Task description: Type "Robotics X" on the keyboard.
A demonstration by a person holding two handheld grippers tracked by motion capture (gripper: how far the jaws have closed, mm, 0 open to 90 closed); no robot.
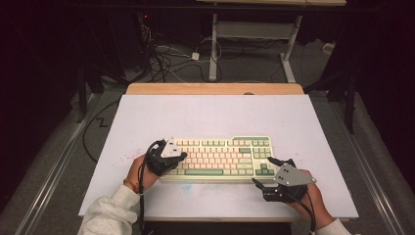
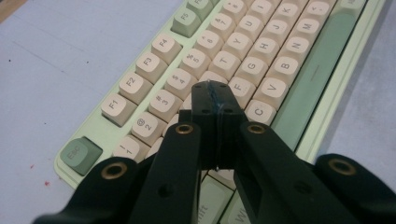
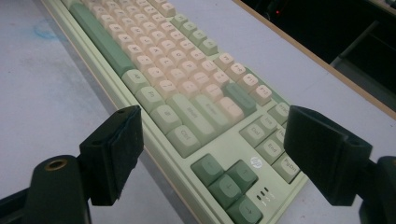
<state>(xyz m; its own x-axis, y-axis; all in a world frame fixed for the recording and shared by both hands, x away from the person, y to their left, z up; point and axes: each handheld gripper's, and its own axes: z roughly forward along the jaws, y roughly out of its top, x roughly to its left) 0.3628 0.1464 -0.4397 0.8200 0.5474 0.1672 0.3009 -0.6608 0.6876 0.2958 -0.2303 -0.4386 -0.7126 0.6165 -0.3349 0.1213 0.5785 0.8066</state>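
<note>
A pale green keyboard (image 1: 220, 156) with cream and green keys lies on the white board, near its front edge. My left gripper (image 1: 182, 155) is over the keyboard's left end and is shut with nothing between its pads. In the left gripper view the closed tips (image 2: 215, 100) sit over the letter keys just left of F and above C on the keyboard (image 2: 261, 51). I cannot tell whether they touch a key. My right gripper (image 1: 263, 171) stands open at the keyboard's right front corner. In the right gripper view its jaws (image 3: 214, 121) flank the arrow keys (image 3: 229, 182).
The white board (image 1: 215, 112) covers a wooden table whose far edge (image 1: 215, 88) shows behind it. A faint blue smudge (image 1: 186, 186) marks the board in front of the keyboard. Cables (image 1: 166, 61) and a desk frame (image 1: 254, 44) stand on the floor beyond.
</note>
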